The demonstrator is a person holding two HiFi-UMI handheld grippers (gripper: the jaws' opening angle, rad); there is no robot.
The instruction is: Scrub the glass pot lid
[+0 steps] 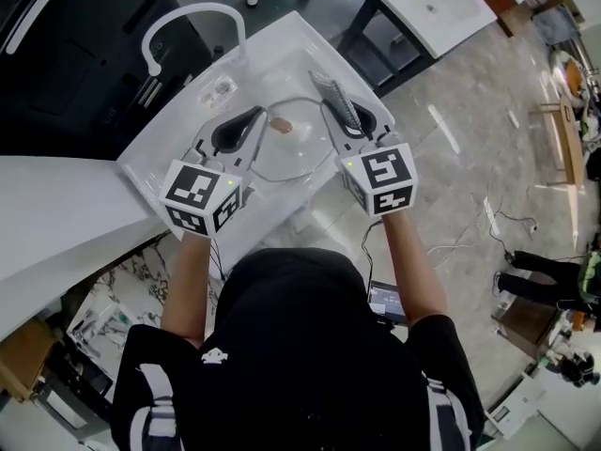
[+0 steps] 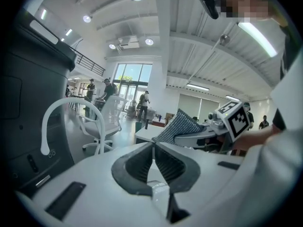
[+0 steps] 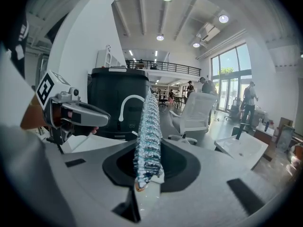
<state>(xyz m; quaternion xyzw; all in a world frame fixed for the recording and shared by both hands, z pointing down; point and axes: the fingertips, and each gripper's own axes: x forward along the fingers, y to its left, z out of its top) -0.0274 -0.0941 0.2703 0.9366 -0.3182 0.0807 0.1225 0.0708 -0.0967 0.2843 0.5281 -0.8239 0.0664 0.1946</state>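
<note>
The glass pot lid [image 1: 296, 153] lies in the white sink [image 1: 169, 153], its brownish knob [image 1: 280, 125] facing up. My left gripper [image 1: 260, 114] is shut, its tips over the lid's left rim. In the left gripper view [image 2: 154, 148] the jaws meet with nothing showing between them, and the lid is out of sight. My right gripper [image 1: 349, 120] is shut on a grey scrubbing pad [image 1: 333, 97] at the lid's right side. The pad [image 3: 149, 126] stands edge-on and glittery between the jaws [image 3: 148, 160]. Whether either gripper touches the glass, I cannot tell.
A curved white faucet [image 1: 192, 17] arches over the sink's far left, with the drain [image 1: 223, 87] below it. A black appliance [image 1: 75, 54] stands behind, a white counter [image 1: 56, 205] to the left, a white table [image 1: 432, 7] at the upper right. Cables lie on the floor [image 1: 488, 224].
</note>
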